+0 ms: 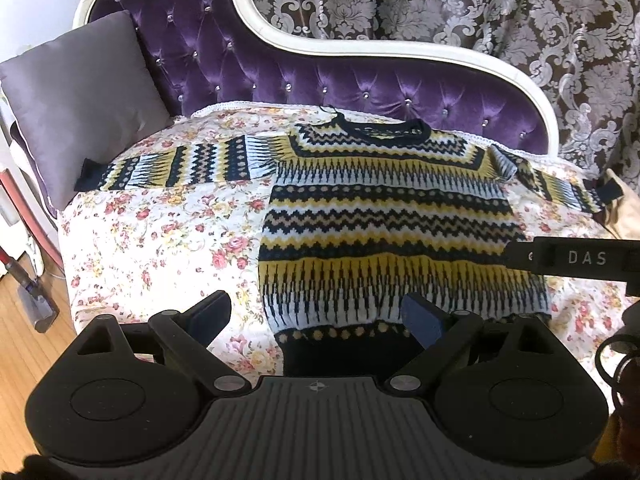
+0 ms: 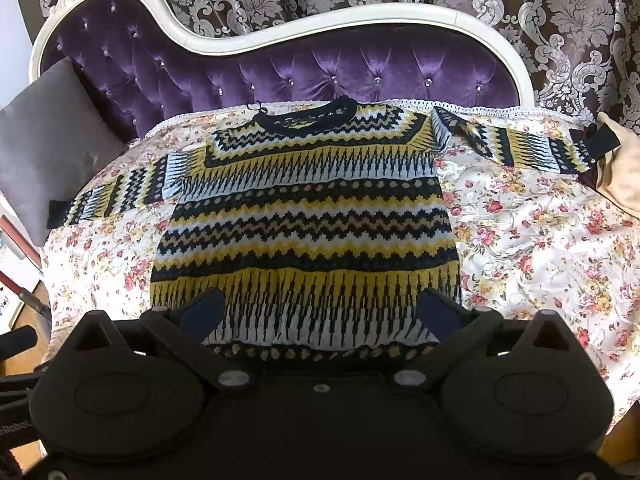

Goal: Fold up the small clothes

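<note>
"DAS" on right tongs [image 1: 576, 260] (white letters)

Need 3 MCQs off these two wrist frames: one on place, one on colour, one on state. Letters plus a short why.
1. Where does the sweater lie?
A. on the wooden floor
B. spread on the floral cover of the purple sofa
C. draped over the sofa's back

2. What colour is the sweater's collar?
A. dark navy
B. red
C. plain white

3. How are the sweater's sleeves?
A. both folded across the chest
B. both tucked underneath
C. both stretched out to the sides

Key:
1 B: it lies flat on the flowered cover, collar toward the tufted back.
2 A: a dark band rings the neck opening.
3 C: left sleeve and right sleeve both reach outward. The left gripper and right gripper have jaws apart, holding nothing.
</note>
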`<state>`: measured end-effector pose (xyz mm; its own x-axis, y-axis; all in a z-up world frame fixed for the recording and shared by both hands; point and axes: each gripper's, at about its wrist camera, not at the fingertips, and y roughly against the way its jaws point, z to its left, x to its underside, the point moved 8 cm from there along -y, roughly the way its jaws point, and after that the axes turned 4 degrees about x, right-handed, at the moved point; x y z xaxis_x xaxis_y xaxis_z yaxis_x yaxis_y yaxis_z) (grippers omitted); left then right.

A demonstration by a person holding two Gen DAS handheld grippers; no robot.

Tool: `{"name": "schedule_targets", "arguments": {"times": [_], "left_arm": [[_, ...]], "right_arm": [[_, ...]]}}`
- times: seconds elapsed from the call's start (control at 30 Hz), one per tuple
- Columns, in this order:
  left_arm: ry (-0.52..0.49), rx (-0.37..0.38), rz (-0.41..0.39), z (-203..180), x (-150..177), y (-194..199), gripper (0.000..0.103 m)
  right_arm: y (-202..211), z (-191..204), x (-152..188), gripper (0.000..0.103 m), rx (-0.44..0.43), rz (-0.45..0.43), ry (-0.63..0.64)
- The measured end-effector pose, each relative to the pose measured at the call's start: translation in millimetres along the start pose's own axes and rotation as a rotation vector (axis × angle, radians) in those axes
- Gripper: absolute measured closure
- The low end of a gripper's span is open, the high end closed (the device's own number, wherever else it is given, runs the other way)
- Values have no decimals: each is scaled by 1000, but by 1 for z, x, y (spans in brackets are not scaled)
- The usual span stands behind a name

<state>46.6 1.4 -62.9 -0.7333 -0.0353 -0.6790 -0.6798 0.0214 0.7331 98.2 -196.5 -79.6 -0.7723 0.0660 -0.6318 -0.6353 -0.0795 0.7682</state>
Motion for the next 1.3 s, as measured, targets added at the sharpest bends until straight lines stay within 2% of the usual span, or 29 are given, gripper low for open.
{"name": "schedule_targets", "arguments": {"times": [1.3], "left_arm": [[18,4,58,7,1,-24,10]], "right_arm": [[-29,9,5,1,-2,71,21]]}}
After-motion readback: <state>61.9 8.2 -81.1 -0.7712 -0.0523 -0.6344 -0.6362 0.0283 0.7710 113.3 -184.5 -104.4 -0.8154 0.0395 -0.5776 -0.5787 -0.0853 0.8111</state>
